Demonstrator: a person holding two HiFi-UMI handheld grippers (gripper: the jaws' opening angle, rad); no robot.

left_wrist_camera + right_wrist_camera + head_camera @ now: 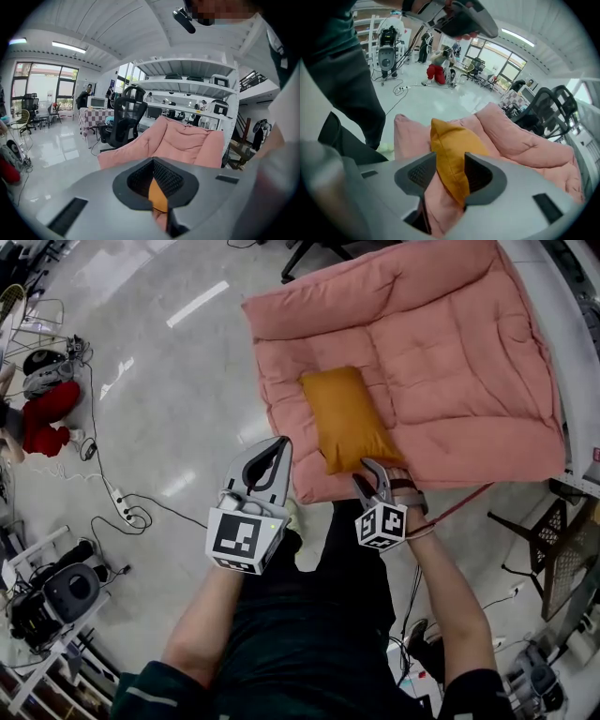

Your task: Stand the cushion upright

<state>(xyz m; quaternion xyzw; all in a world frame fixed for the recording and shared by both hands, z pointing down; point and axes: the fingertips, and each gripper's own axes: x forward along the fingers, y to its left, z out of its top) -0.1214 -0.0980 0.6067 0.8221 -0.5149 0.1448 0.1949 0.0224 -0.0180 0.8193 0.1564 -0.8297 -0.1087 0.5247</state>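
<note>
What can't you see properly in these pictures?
- Underside of the cushion: head view, it lies flat on the pink mat.
- The cushion's near corner: head view, the right hand-held gripper covers it.
- Most of the cushion: left gripper view, the left hand-held gripper blocks all but a sliver.
- The mat's far edge: head view, cut off at the top.

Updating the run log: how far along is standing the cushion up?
Done: the right claw is clamped on the near corner of the orange cushion.
In hand: only that grip. The cushion looks to lie flat on the pink mat, with no clear tilt. The left claw is shut, off the mat, holding nothing.
Left: raise the cushion onto its edge, probably against the mat's raised back, then let go.
</note>
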